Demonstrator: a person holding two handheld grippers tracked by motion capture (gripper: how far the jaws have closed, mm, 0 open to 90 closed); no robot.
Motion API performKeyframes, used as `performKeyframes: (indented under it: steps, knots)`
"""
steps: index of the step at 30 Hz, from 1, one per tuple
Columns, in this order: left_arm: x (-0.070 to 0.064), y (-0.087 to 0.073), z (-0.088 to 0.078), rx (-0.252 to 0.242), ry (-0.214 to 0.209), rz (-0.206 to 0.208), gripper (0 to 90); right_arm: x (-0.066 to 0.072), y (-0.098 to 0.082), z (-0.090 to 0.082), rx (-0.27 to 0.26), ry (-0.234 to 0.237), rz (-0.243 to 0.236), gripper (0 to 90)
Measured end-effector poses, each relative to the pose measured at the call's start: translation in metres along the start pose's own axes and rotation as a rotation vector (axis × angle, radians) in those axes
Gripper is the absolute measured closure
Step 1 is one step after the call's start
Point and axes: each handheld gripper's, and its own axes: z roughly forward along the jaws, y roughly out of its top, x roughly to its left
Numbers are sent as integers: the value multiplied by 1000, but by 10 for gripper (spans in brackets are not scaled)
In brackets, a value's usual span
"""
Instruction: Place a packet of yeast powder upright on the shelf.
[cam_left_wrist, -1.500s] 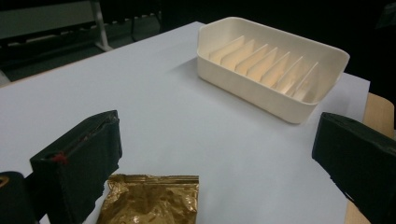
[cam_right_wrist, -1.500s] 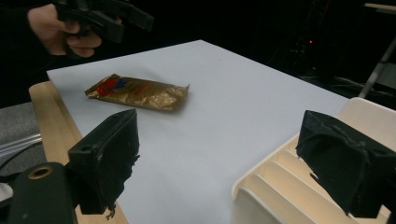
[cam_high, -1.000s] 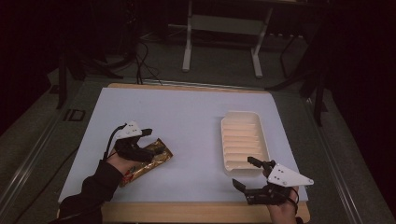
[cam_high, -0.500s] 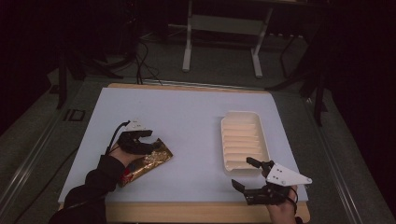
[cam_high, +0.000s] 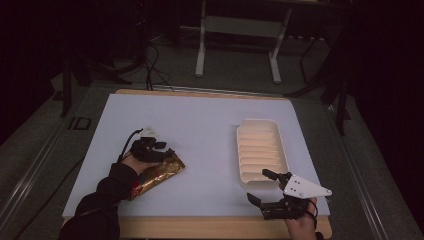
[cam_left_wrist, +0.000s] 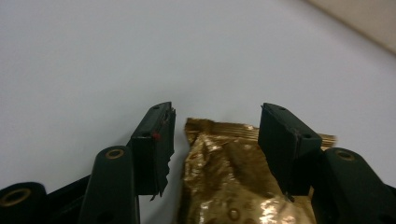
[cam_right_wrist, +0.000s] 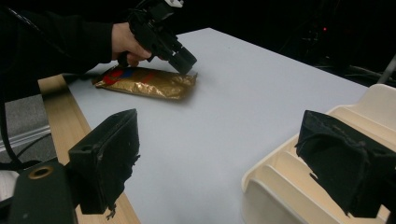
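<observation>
One gold packet (cam_left_wrist: 224, 182) lies ungrasped between the left gripper (cam_left_wrist: 217, 140)'s closing, half-open jaws; right gripper (cam_right_wrist: 243, 163) waits open, empty.

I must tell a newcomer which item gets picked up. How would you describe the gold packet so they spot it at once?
On the white table top, look to its left near corner. There the gold packet lies flat under the left gripper. Its crinkled shiny foil sets it apart from the ribbed cream tray at the right.
</observation>
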Motion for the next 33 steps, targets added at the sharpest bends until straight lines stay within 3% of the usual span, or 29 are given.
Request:
performKeyframes:
  steps: [5, 13, 18, 25, 27, 33]
  knots:
    - [1, -3, 6, 34, 54, 0, 463, 0, 0, 0, 4, 9, -2, 133]
    - [2, -2, 14, 105, 30, 0, 454, 2, 1, -1, -5, 14, -9, 133]
    - [-1, -2, 16, 119, 25, 13, 514, 3, 1, 0, -3, 18, -10, 133]
    - [-12, -4, 15, 129, 73, 61, 723, 3, 1, -1, -10, 27, -14, 135]
    - [-12, -4, 15, 128, 84, 62, 826, 3, 1, -1, -12, 28, -16, 135]
    - [-15, -3, 10, 113, 90, 72, 895, 4, 1, 0, -7, 37, -21, 138]
